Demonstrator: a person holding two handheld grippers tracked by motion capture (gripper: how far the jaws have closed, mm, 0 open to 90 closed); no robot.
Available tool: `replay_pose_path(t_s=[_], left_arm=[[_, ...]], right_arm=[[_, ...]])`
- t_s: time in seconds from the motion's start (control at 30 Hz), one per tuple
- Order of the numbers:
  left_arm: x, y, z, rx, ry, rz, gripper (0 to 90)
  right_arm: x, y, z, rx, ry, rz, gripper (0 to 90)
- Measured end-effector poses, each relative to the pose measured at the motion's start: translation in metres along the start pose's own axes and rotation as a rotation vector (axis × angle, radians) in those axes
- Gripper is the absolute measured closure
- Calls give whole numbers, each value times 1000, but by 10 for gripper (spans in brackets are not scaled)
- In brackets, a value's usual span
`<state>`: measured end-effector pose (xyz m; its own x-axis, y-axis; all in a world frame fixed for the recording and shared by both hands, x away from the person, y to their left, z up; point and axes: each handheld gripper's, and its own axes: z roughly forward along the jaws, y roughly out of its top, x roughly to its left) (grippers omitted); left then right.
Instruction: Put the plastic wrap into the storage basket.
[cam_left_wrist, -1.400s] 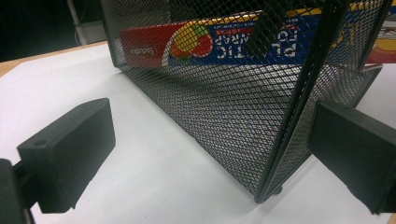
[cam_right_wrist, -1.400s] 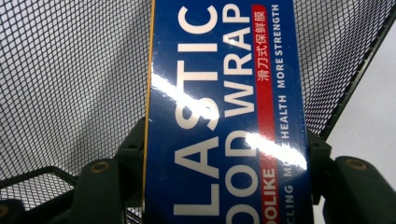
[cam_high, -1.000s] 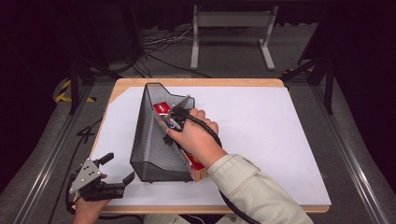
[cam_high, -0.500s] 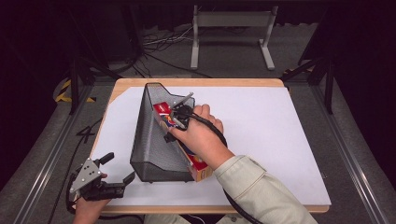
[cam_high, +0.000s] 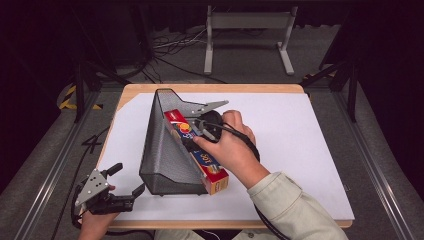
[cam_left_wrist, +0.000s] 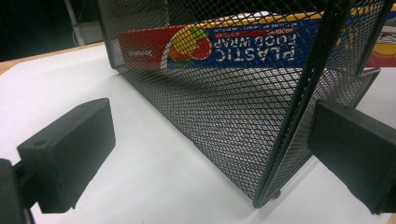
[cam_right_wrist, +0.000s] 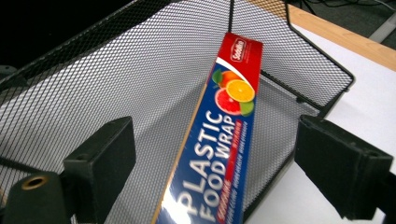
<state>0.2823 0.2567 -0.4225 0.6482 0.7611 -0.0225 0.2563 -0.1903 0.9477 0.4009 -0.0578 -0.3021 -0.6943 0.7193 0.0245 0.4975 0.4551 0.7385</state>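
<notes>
So the box of plastic food wrap (cam_high: 197, 150) is lying lengthwise inside the black mesh holder (cam_high: 162, 155), which is tipped on its side on the white table cover (cam_high: 300, 150), with the box's near end poking out past the holder's open edge toward the person. Looks to me like the holder got laid down so a long skinny box can just slide in flat instead of being dropped in from above. The right gripper (cam_high: 202, 131) sits right over the middle of the box, and in the right gripper view its jaws stand wide apart with the box running up between them, pads not touching it, so it's got nothing clamped as far as I can see. My guess is it either just let go or is lining up to nudge the box deeper. The left gripper (cam_high: 125, 187) is parked down at the near left corner of the table, jaws spread wide and empty, and the left gripper view has the holder's corner sitting between them without contact, probably ready to steady it if it slides
</notes>
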Motion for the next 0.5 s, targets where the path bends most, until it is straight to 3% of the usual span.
replay_pose_path(t_s=[0.23,0.5], left_arm=[[-1,0,1,3,2,16,19],[-2,1,3,11,6,27,19]], right_arm=[[-14,-10,-21,-45,-2,-11,136],[-41,-33,-60,-78,-21,-13,135]])
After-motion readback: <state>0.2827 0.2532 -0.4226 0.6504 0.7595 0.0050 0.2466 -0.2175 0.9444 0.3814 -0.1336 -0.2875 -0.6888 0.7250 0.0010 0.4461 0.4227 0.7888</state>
